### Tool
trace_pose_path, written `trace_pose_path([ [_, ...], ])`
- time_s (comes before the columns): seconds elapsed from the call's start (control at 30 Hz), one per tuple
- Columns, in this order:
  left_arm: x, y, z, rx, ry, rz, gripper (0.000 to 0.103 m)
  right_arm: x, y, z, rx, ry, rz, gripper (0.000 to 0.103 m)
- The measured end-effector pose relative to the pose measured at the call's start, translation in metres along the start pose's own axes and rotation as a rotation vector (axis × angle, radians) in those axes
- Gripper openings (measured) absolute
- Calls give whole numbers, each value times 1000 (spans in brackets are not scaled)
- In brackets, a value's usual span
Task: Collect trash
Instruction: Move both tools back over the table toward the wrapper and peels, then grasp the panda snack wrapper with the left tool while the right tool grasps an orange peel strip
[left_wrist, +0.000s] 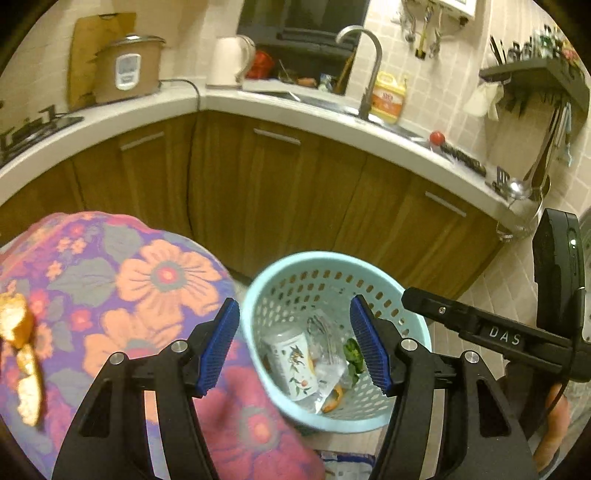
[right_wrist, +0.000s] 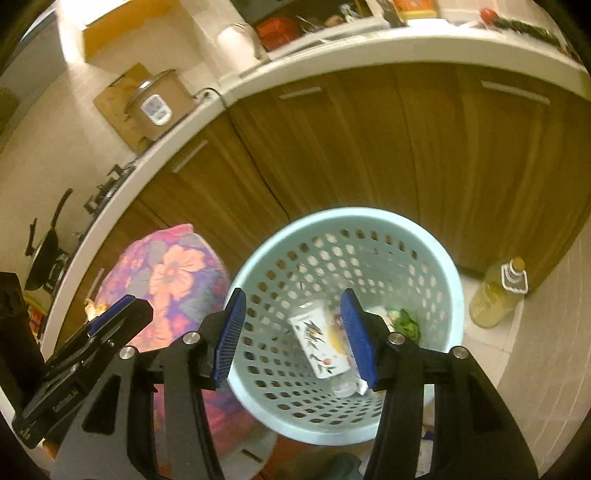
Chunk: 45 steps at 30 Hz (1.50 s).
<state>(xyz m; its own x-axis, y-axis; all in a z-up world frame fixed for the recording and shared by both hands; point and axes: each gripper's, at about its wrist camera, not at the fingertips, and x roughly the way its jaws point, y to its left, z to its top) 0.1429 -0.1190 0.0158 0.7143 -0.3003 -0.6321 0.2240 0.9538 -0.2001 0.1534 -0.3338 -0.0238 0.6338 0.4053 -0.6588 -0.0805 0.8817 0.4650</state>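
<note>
A light blue perforated trash basket (left_wrist: 258, 295) (right_wrist: 452, 295) stands on the floor before the wooden cabinets. Inside lie a white printed bottle (left_wrist: 293, 365) (right_wrist: 321, 345), clear plastic wrap (left_wrist: 328, 350), a green scrap (left_wrist: 352, 354) (right_wrist: 406, 323) and a piece of orange peel (left_wrist: 334, 398). My left gripper (left_wrist: 295, 347) is open and empty above the basket's left rim. My right gripper (right_wrist: 293, 336) is open and empty over the basket's mouth. More orange peel (left_wrist: 22, 350) lies on the floral cloth-covered surface (left_wrist: 129, 280) (right_wrist: 166, 280) to the left.
The right gripper's body (left_wrist: 517, 339) reaches in from the right in the left wrist view; the left gripper's body (right_wrist: 74, 373) shows at the left in the right wrist view. An oil bottle (right_wrist: 498, 295) stands on the floor right of the basket. The counter (left_wrist: 258, 107) holds a rice cooker (left_wrist: 127, 70) and kettle.
</note>
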Motion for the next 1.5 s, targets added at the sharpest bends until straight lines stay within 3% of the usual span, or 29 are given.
trace_pose_path([
  [0.27, -67, 50, -4, -66, -110, 62, 64, -8, 65, -6, -116, -36, 86, 50],
  [0.63, -161, 153, -23, -193, -238, 237, 67, 13, 180, -40, -297, 0, 202, 50],
  [0.83, -197, 218, -43, -280, -264, 337, 69, 33, 230, -65, -373, 30, 253, 50],
  [1.0, -203, 273, -60, -368, -230, 408, 69, 61, 277, -90, -469, 64, 265, 50],
  [1.2, -185, 339, -80, -514, -140, 377, 69, 96, 312, -109, -563, 83, 251, 50],
  [1.5, -128, 371, -84, -544, -4, 381, 69, 141, 323, -122, -578, 125, 171, 50],
])
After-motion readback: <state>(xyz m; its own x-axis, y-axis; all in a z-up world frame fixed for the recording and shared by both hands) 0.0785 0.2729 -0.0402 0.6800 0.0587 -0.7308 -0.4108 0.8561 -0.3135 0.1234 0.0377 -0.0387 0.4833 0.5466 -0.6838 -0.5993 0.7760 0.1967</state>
